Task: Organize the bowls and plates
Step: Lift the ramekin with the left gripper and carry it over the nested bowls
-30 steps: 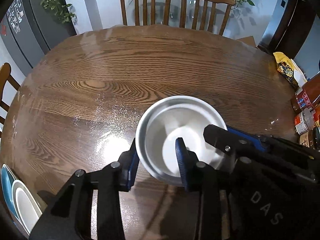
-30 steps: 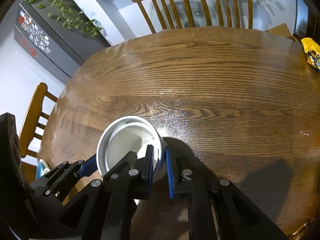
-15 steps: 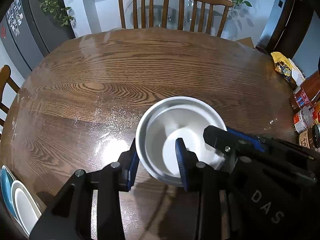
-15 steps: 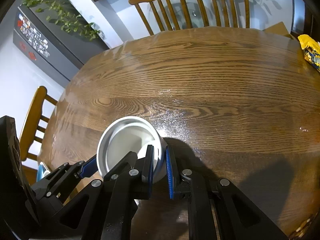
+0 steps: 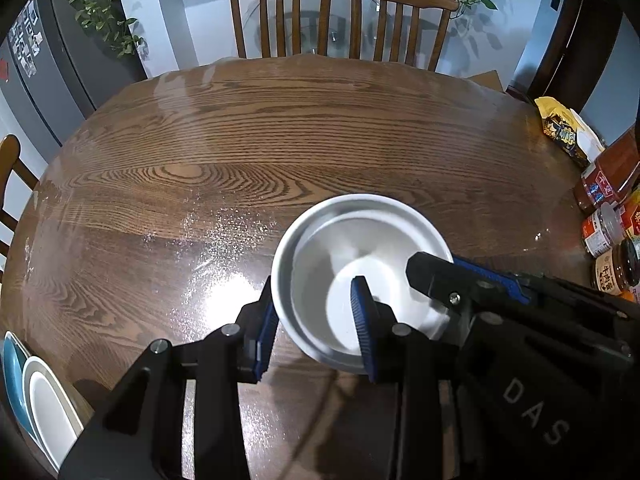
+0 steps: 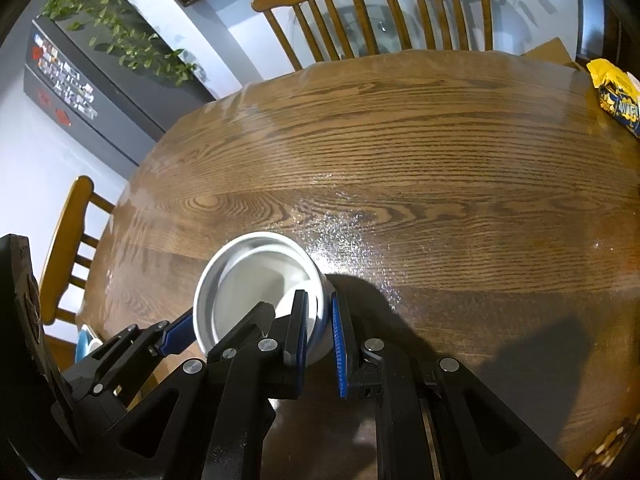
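Observation:
Two white bowls (image 5: 320,248) (image 6: 248,280), one nested in the other, rest on the wooden table (image 5: 240,140) near its front edge. My left gripper (image 5: 313,286) straddles the near-left rim, one blue pad against the outer wall and the other inside, shut on the bowls. My right gripper (image 6: 318,300) pinches the right rim, one finger inside and one outside, jaws nearly together. It enters the left wrist view from the right (image 5: 448,276). One left finger (image 6: 180,328) shows against the bowls' left wall in the right wrist view.
A blue plate (image 5: 10,368) and white plates (image 5: 44,404) stand at the table's near-left edge. Jars and sauce bottles (image 5: 608,232) and a yellow snack bag (image 5: 560,132) line the right edge. Wooden chairs (image 5: 280,12) stand at the far side, another chair (image 6: 68,240) at the left.

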Action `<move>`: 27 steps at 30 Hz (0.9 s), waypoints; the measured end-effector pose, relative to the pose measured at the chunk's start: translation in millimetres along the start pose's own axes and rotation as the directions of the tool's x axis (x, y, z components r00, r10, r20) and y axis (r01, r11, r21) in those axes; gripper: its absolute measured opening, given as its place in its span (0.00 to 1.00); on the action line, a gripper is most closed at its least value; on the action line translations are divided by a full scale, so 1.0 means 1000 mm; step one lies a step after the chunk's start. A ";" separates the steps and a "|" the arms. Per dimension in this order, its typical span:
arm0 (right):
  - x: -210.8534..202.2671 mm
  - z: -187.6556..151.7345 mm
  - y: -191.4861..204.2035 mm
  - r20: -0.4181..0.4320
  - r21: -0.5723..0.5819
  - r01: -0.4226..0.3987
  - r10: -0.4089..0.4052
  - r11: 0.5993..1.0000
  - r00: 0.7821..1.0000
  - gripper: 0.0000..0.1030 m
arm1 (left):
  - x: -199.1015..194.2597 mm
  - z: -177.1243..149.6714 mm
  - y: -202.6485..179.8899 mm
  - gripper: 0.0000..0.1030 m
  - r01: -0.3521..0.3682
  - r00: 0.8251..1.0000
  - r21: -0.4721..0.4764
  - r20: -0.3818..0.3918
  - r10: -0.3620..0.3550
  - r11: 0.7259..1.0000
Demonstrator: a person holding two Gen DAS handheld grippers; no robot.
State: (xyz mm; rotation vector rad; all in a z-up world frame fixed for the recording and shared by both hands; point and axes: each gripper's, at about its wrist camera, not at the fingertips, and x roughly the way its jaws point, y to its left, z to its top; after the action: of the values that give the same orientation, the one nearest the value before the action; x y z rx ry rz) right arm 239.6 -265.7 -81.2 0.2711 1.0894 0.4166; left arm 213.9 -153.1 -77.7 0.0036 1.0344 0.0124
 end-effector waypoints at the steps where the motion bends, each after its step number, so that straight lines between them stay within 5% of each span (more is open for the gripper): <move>1: 0.000 0.000 0.000 0.000 -0.001 0.001 -0.001 1.000 1.000 0.13 | -0.001 -0.001 0.000 0.31 0.000 1.000 0.001 0.001 0.000 1.000; 27: -0.039 -0.040 0.010 0.057 0.019 -0.013 0.012 1.000 0.998 0.13 | -0.041 -0.030 -0.006 0.31 -0.016 0.998 0.064 0.062 0.012 0.998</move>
State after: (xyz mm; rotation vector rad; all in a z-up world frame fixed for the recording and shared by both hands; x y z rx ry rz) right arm 186.5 -273.9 -63.8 0.3057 1.0366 0.4073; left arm 167.2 -160.0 -57.8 0.0697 0.9728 -0.0086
